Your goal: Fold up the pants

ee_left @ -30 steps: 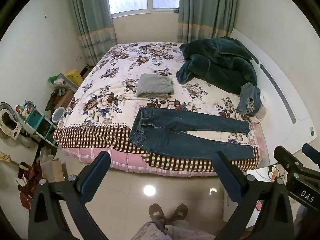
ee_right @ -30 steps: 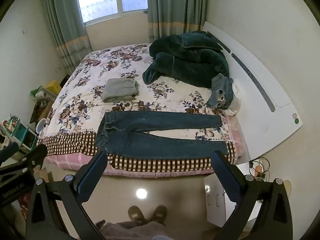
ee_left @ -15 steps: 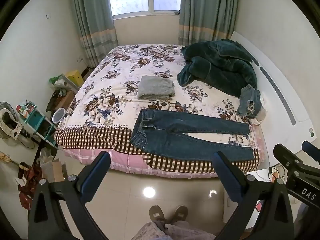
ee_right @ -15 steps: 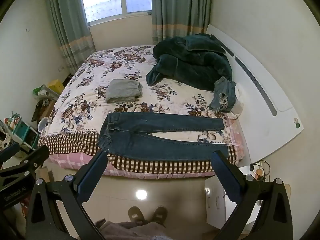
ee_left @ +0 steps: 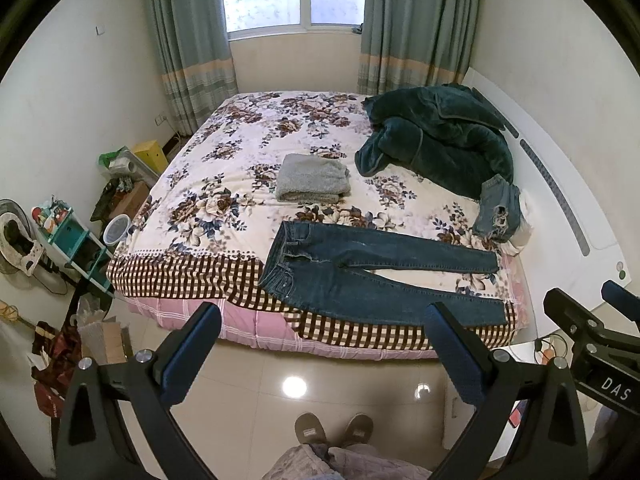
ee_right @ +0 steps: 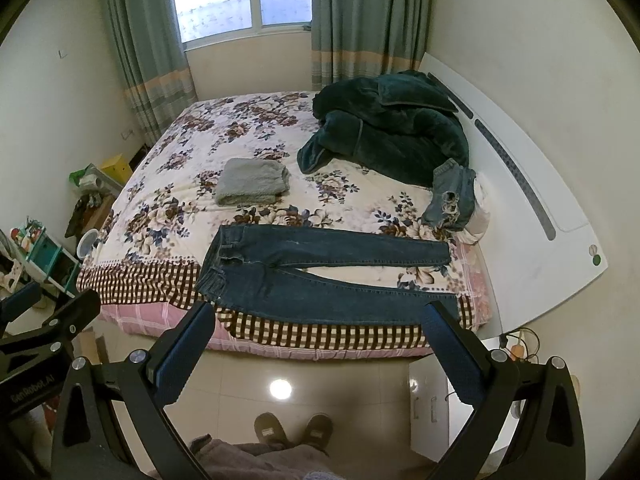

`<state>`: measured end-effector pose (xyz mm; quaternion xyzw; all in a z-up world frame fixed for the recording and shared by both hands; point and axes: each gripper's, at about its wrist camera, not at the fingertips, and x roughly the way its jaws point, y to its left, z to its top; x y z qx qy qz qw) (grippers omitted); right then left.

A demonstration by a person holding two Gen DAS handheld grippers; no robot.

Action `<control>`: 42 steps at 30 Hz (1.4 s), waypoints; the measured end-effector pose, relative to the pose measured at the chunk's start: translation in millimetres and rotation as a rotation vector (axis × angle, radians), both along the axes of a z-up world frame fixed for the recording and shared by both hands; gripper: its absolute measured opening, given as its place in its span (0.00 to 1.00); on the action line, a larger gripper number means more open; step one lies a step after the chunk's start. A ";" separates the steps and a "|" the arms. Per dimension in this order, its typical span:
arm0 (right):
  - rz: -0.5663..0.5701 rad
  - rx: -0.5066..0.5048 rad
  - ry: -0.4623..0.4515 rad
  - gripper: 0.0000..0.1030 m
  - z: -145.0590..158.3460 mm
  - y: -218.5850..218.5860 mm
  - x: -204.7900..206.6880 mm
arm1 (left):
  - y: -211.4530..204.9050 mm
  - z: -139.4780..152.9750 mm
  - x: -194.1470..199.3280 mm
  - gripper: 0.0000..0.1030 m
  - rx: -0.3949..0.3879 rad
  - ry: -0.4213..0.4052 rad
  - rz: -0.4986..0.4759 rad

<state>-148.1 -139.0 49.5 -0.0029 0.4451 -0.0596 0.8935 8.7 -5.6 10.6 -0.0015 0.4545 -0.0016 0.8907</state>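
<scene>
Jaws of both grippers spread wide, empty, seemingly well short of the jeans (ee_left: 372, 272) flat on the bed (ee_left: 240, 152)

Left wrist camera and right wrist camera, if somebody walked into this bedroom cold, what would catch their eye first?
Probably the dark blue jeans spread flat along the near edge of the floral bedspread, waistband to the left and legs slightly parted. Next, the dark green plush blanket heaped by the white headboard, with a folded grey towel mid-bed. Both the left gripper and the right gripper hang open above the tiled floor, short of the bed.
</scene>
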 end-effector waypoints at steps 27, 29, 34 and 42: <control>0.026 -0.001 -0.011 1.00 5.8 0.6 2.6 | 4.6 1.8 -0.5 1.00 -0.010 -0.011 0.001; 0.027 0.000 -0.012 1.00 7.3 0.5 3.0 | 5.6 4.1 1.4 1.00 -0.010 -0.012 0.001; 0.030 0.003 -0.012 1.00 8.4 -1.0 4.0 | 10.3 10.6 5.9 1.00 -0.011 -0.015 0.003; 0.041 0.009 -0.015 1.00 14.6 -0.7 3.6 | 11.2 12.0 6.7 1.00 -0.012 -0.018 0.005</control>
